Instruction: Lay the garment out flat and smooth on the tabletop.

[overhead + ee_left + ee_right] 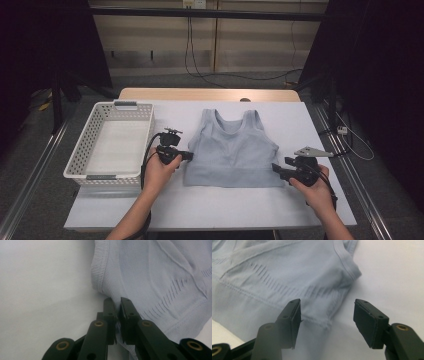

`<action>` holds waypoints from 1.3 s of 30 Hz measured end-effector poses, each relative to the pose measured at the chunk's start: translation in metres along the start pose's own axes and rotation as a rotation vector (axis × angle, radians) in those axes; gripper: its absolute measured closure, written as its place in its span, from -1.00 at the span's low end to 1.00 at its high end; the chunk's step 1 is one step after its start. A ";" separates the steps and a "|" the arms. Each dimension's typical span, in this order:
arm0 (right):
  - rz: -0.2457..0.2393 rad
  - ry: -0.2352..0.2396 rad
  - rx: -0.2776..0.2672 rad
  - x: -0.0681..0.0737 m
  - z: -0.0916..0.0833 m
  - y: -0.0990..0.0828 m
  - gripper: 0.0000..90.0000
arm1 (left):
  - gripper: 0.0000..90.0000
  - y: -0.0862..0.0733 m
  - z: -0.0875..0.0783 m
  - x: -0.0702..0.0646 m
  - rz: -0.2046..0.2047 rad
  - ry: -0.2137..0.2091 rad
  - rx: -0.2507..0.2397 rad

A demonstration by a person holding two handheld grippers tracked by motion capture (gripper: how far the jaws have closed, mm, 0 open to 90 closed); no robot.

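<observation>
A pale top (231,150) is being laid flat at the middle of the white table (210,207), with bare surface left along the near edge and to the right, while a white basket (111,145) is standing at the far left. The top's left side edge is being clamped by the left gripper (117,305). The right gripper (327,312) is being held released at the top's near right corner, where fabric is lying between its spread jaws unpinched.

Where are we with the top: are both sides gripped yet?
Done: the left gripper is shut on the left side edge of the light blue top, which lies flat on the white table cover. In hand: the right gripper stands open at the top's right bottom corner, not yet gripping. Left: closing it; the white basket holds nothing.
</observation>
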State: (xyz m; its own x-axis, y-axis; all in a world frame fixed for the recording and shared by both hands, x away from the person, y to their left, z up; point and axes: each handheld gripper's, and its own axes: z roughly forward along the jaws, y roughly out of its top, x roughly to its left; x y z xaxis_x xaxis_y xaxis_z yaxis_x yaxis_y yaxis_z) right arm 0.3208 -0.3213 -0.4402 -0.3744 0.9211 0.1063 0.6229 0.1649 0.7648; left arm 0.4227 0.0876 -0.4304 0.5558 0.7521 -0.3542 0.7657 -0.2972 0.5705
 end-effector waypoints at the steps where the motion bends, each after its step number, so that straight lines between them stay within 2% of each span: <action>1: 0.007 0.003 0.008 -0.001 0.000 -0.002 -0.11 | 0.88 0.000 0.000 0.000 -0.002 -0.002 -0.001; 4: 0.013 0.037 0.060 -0.002 0.004 -0.007 0.10 | 0.89 -0.001 -0.002 0.001 -0.002 -0.008 0.002; 5: 0.014 0.047 0.075 -0.001 0.006 -0.008 0.24 | 0.89 -0.001 -0.003 0.000 -0.004 -0.005 -0.002; 6: 0.009 0.066 0.091 0.000 0.008 -0.010 0.45 | 0.89 -0.001 -0.004 0.000 -0.002 -0.005 -0.003; 7: 0.008 0.074 0.101 0.001 0.009 -0.011 0.52 | 0.89 0.000 -0.005 -0.001 0.002 -0.004 0.000; 8: 0.002 0.071 0.099 0.001 0.009 -0.011 0.73 | 0.89 0.000 -0.006 -0.001 0.004 -0.006 0.001; 9: 0.001 0.084 0.097 0.000 0.007 -0.009 0.86 | 0.89 0.000 -0.007 -0.002 0.004 -0.006 -0.004; 10: 0.012 0.102 0.093 -0.001 0.005 -0.008 0.89 | 0.89 0.000 -0.009 -0.002 0.005 -0.005 -0.004; 12: 0.021 0.115 0.086 -0.002 0.001 -0.007 0.90 | 0.90 0.000 -0.012 -0.003 -0.006 -0.009 -0.010; 15: 0.016 0.130 0.086 -0.002 -0.003 -0.008 0.91 | 0.90 0.001 -0.020 -0.005 0.007 -0.006 -0.003; 21: 0.018 0.172 0.077 0.002 -0.016 -0.010 0.91 | 0.90 -0.002 -0.031 -0.007 -0.004 -0.012 0.008; 26: 0.019 0.213 0.071 0.008 -0.026 -0.014 0.91 | 0.90 -0.008 -0.040 -0.006 -0.015 -0.031 0.022; 31: 0.010 0.231 0.077 0.011 -0.029 -0.017 0.91 | 0.90 -0.017 -0.047 -0.005 -0.026 -0.041 0.034; 33: 0.012 0.229 0.076 0.011 -0.028 -0.018 0.91 | 0.90 -0.020 -0.049 -0.005 -0.035 -0.037 0.024; 35: 0.012 0.228 0.075 0.011 -0.027 -0.019 0.89 | 0.94 -0.021 -0.052 -0.002 -0.021 -0.004 0.024; 37: -0.002 0.214 0.068 0.011 -0.026 -0.020 0.74 | 0.84 -0.022 -0.055 0.002 -0.044 -0.032 0.013; 39: -0.006 0.184 0.047 0.011 -0.025 -0.020 0.32 | 0.77 -0.022 -0.057 0.003 -0.035 -0.025 0.011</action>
State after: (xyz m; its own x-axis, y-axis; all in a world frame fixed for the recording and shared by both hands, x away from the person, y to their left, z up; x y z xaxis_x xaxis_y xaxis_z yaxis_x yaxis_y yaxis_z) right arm 0.2869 -0.3238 -0.4382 -0.4947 0.8410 0.2191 0.6501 0.1908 0.7355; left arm 0.3895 0.1301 -0.4015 0.5369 0.7468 -0.3925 0.7881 -0.2779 0.5493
